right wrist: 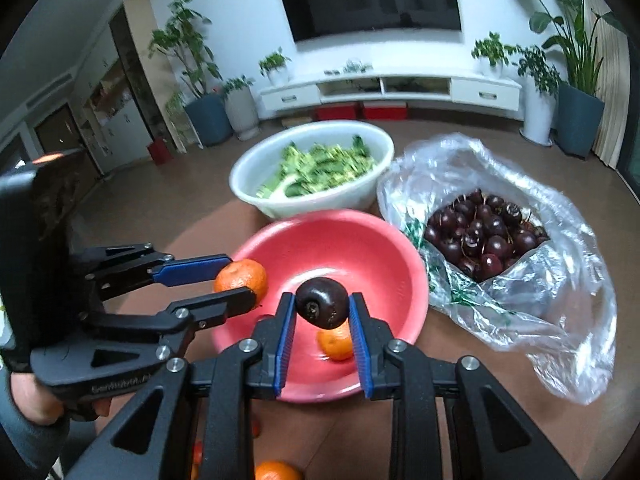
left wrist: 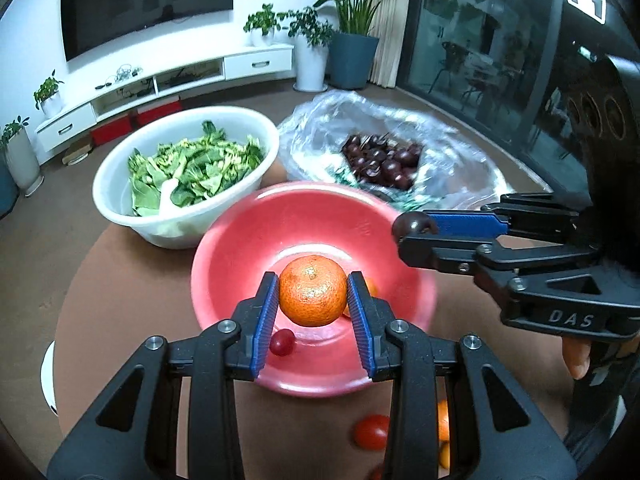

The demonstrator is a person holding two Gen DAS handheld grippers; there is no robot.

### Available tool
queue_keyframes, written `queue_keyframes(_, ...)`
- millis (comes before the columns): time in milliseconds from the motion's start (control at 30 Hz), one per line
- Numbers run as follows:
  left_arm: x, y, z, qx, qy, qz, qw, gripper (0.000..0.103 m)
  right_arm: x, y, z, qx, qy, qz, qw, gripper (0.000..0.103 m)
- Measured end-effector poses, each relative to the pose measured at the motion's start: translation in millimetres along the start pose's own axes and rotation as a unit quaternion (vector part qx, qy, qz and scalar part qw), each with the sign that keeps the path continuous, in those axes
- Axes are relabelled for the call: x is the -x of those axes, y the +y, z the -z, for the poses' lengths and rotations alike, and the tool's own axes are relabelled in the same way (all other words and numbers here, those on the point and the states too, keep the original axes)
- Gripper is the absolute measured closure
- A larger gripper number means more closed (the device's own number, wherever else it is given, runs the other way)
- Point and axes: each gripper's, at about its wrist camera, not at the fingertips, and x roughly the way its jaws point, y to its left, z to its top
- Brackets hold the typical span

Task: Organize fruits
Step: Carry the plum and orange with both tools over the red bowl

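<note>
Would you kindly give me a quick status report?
Left gripper shut on mandarin, right gripper shut on cherry. Both above red bowl. Nothing in the way.

A round orange mandarin (left wrist: 313,291) is held above the red bowl (left wrist: 240,248), frame centre; a dark cherry (right wrist: 322,302) likewise. Another mandarin (right wrist: 337,343) lies inside.

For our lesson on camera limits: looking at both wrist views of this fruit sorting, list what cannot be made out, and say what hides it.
- Left wrist view: fruit on the table near the bottom edge, such as a red tomato, is partly covered by the left gripper.
- Right wrist view: the greens in the white basin are motion-blurred.
- Right wrist view: the mandarin in the pink bowl is half hidden by the dark cherry.
</note>
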Motion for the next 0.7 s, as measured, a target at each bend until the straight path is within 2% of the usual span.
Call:
queue_keyframes(267,-55,8,3,0.000,0.036,-0.016,0.9992,0.070,-50,-5,5,0.006,0.047,0.033,0.998,0.074)
queue_keyframes(533,-80,11,12,-0.002,0.054,-0.027,0.9982,0.068,-67,-7,11,0.020,0.068,0.062,0.996,0.074)
queue_keyframes(700,-85,9,12,-0.007,0.057,-0.037,0.9977,0.067,-68,-3,10,0.036,0.066,0.076,0.994,0.073)
